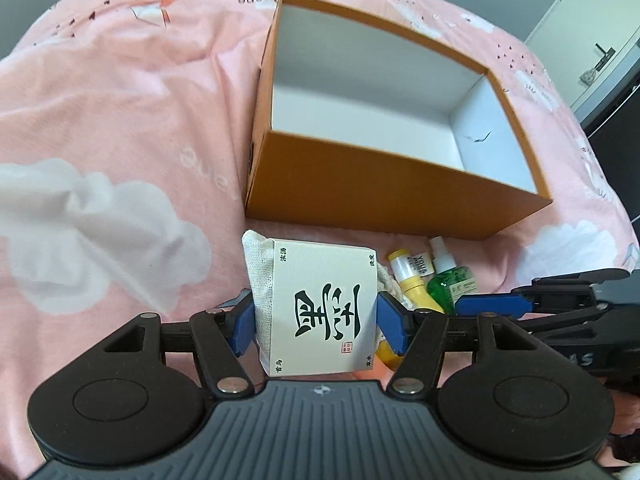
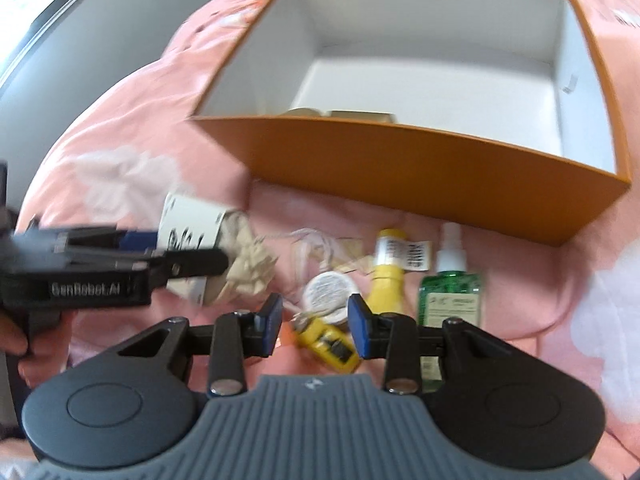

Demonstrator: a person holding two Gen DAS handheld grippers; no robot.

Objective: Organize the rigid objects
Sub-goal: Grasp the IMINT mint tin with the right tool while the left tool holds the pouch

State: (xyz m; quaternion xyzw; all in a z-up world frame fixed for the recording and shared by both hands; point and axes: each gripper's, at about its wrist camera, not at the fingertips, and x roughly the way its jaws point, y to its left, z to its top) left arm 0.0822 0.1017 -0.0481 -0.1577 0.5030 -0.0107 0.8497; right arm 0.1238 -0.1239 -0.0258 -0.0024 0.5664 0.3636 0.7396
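Note:
My left gripper [image 1: 317,320] is shut on a white box with black calligraphy [image 1: 324,312], lifted off the bed. A beige cloth pouch [image 1: 260,276] is bunched along its left side under the left pad. The right wrist view shows that left gripper [image 2: 188,248] with the white box [image 2: 192,220] and pouch [image 2: 248,260]. My right gripper [image 2: 316,326] holds narrow jaws around a small yellow object [image 2: 326,344], tilted between the pads. The open orange box [image 1: 400,188] [image 2: 400,168] lies just beyond, white inside. In the left wrist view, a blue finger [image 1: 492,304] of my right gripper shows at the right.
On the pink cloud-print bedsheet [image 1: 120,120] before the orange box lie a yellow bottle [image 2: 386,280], a green spray bottle [image 2: 450,296] and a white round jar [image 2: 326,294]. A tan item [image 2: 340,114] sits inside the box. A person's hand [image 2: 16,344] grips the left tool.

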